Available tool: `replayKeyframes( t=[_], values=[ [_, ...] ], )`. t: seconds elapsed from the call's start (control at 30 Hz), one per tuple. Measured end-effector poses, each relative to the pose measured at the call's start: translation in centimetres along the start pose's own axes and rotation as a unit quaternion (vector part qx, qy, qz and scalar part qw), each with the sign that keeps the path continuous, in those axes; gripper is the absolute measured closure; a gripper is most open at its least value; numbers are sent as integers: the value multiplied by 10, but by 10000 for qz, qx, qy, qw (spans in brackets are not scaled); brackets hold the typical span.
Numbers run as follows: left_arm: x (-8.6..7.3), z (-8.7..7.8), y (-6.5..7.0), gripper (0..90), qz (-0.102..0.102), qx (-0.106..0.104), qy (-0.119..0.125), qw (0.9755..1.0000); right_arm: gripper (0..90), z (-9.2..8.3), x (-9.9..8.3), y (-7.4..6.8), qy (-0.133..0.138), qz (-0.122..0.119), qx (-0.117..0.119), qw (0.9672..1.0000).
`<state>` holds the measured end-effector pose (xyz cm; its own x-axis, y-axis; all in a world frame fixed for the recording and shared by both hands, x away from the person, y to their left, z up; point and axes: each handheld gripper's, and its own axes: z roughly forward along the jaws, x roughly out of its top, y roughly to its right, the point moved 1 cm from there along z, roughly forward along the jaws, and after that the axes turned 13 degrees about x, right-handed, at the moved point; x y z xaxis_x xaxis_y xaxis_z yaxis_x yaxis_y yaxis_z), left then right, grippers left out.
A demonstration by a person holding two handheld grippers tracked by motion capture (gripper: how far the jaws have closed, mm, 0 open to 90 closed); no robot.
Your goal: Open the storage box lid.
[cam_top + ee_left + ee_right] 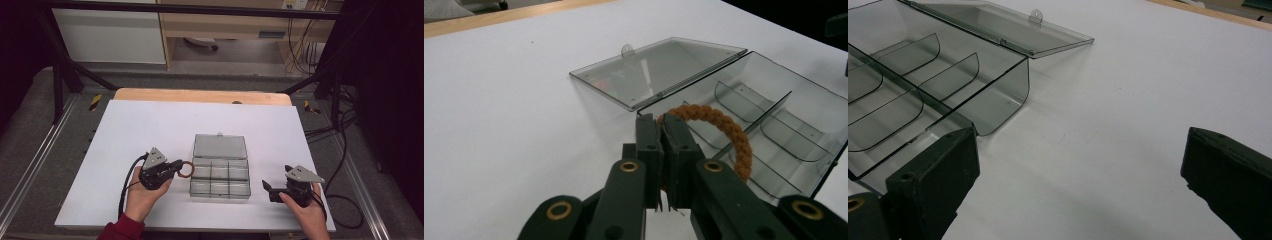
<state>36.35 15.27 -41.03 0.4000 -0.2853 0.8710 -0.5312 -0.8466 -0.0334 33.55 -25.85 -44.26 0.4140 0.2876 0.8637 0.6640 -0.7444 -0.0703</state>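
The left gripper [663,150] is clamped on a brown ring [724,131], carried above the open box [220,176] for dropping in; the right gripper [1078,185] waits, spread apart.

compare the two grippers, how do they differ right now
The left gripper has its jaws shut on a brown braided ring; the right gripper has its jaws wide open with nothing between them. The left gripper is at the left edge of the clear compartment box; the right gripper sits apart from it at the right. Both are black and hand-held.
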Motion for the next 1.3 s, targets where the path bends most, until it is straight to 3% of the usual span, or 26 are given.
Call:
replayKeyframes(
  t=[1.3],
  values=[
    [24, 28, 51, 863, 431, -509, 48, 9978, 24, 1, 0, 1, -11, 22, 6, 10000]
  ],
)
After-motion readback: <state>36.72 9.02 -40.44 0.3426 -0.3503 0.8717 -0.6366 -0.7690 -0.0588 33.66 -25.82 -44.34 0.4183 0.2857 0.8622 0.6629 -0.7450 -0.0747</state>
